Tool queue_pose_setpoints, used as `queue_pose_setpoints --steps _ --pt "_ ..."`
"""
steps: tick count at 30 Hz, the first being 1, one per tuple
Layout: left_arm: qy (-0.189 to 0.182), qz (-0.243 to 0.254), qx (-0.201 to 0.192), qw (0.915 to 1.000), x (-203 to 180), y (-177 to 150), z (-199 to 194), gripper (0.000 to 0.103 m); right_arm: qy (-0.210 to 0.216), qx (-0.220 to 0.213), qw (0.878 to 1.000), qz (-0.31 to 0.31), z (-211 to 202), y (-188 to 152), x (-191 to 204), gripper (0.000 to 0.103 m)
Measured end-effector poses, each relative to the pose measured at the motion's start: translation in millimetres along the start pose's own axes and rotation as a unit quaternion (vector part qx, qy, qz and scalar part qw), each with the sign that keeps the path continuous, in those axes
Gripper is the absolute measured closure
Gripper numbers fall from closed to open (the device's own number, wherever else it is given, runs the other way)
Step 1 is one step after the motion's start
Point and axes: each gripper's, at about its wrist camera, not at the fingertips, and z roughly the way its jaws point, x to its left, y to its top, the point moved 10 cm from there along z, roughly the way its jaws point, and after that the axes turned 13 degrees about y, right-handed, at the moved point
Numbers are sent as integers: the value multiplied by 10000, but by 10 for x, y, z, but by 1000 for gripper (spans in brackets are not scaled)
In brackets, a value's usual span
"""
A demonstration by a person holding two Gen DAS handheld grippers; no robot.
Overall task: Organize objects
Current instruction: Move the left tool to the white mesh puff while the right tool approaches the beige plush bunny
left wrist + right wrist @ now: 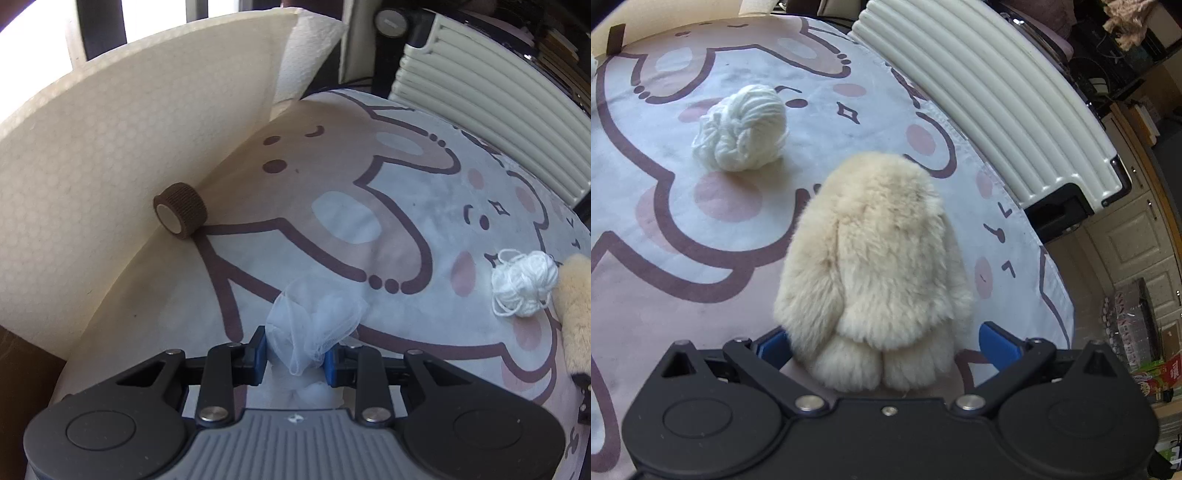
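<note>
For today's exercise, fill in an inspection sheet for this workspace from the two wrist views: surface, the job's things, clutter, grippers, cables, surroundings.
Surface: cartoon-print cloth covering the table.
Job's things: white mesh pouch; cream plush bunny; white yarn ball, loose on the cloth; brown tape roll against the foam sheet.
Clutter: paper towel roll behind the foam sheet.
Grippers: left gripper shut on the mesh pouch; right gripper open, with the bunny between its blue pads, which stand clear of it.
Cables: nothing seen.
Surroundings: ribbed cream suitcase beside the table; cabinets beyond.
</note>
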Motion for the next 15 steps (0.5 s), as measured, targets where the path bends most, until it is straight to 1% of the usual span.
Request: queue_pose_setpoints --steps 4,9,11,13,14,15 --pt "-167 480 -62 9987 -162 -18 -36 72 339 102 9989 298 65 -29 -134 0" --pt "-335 1054 -126 9938 -347 -62 -89 72 962 289 9926 677 162 -66 -261 0" --pt "-397 1291 -168 9907 -408 -89 -118 72 1056 407 9906 773 195 -82 -326 0" --pt "-420 1484 -200 9878 -440 -117 -140 72 1072 500 9905 703 216 -82 -365 0" --pt "-433 1565 -204 9865 -448 -130 -147 72 1055 524 9910 641 219 -79 -372 1" --pt "-451 1653 -208 9850 -458 -145 -155 72 1082 538 9910 578 218 -67 -375 4"
